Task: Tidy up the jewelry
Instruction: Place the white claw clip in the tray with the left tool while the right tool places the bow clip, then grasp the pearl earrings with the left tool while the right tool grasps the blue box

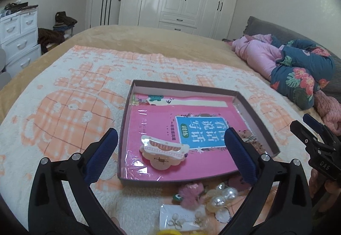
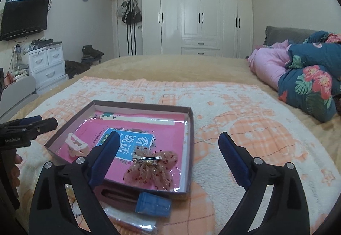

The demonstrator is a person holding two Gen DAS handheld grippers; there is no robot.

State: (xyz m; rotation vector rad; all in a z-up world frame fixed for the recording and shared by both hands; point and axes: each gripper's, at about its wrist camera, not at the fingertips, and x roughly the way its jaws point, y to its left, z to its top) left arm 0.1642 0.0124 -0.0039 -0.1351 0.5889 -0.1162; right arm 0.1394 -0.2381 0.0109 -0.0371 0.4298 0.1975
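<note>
A shallow box lined with a pink book cover lies on the bed. A cream and pink hair claw lies in it near the left wall. A sheer pink bow clip lies in its near right corner. My left gripper is open and empty, above the claw. My right gripper is open and empty, over the box's right edge near the bow. Loose pieces lie in front of the box: a pearl hair tie, a pink fuzzy clip, an earring card.
A blue denim clip on a dark bar and a clear packet lie in front of the box. The patterned blanket covers the bed. Folded quilts lie at the right. The other gripper shows at each view's edge.
</note>
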